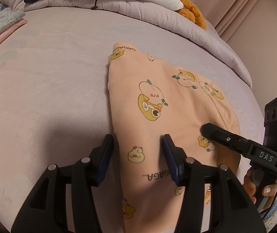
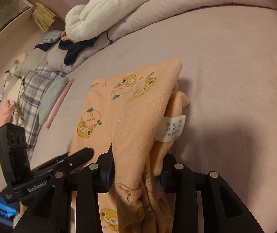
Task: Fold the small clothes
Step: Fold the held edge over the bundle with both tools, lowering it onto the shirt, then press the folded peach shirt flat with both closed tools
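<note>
A small peach garment [image 1: 158, 104] printed with yellow cartoon ducks lies partly folded on the lilac bed sheet [image 1: 51, 97]. My left gripper [image 1: 138, 141] is open, its jaws straddling the garment's near left edge, pads just above the cloth. My right gripper [image 2: 136, 165] is shut on a bunched fold of the same garment [image 2: 134, 116] and lifts its right side. A white care label [image 2: 170, 128] hangs out of the fold. The right gripper also shows in the left wrist view [image 1: 206, 129], resting over the garment's right part.
A rolled lilac duvet [image 1: 119, 5] with a white plush blanket [image 2: 109, 9] and dark clothes [image 2: 74, 52] lines the far side. A pile of checked and pink folded clothes [image 2: 33, 97] sits at the left. An orange plush [image 1: 192, 11] lies near the wall.
</note>
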### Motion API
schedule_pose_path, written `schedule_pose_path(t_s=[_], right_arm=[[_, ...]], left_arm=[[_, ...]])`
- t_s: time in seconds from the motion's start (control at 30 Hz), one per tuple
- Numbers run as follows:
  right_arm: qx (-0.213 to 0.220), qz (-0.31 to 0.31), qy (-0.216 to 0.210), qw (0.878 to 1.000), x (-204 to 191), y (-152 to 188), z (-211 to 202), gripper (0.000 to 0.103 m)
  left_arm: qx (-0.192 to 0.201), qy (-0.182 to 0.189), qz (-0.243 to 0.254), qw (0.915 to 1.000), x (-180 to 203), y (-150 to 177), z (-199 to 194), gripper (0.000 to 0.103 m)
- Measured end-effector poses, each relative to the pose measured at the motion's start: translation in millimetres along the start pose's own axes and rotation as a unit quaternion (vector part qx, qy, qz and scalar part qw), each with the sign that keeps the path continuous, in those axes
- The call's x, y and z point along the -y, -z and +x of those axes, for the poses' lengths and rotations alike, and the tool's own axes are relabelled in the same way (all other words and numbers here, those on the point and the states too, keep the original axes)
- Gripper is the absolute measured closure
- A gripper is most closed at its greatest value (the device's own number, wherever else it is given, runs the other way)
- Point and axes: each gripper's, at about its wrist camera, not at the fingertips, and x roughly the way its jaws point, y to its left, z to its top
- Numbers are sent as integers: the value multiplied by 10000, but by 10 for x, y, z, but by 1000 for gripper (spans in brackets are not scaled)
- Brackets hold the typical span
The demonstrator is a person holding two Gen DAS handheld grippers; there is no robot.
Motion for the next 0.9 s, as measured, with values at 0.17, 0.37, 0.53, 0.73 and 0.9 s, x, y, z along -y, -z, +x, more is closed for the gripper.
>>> schedule_pose_path(t_s=[0.17,0.37,0.53,0.73,0.9], right_arm=[[19,-80,93,9999,-27,14,-38,68],[14,-197,187,9996,-45,43,-82,68],[66,-326,100,9994,-70,99,-178,68],[-72,-376,334,9987,-51,138,-127,68],[-84,-494,519,9974,-98,175,-139,68]], left_arm=[[-6,-43,-10,10000,-2,31,-22,50],[-6,-129,6,9999,14,79,-59,49],[-13,-151,-6,9999,8,107,-73,49],[-49,-240,73,9997,28,163,-101,48],[-83,-316,72,9994,32,213,-114,47]])
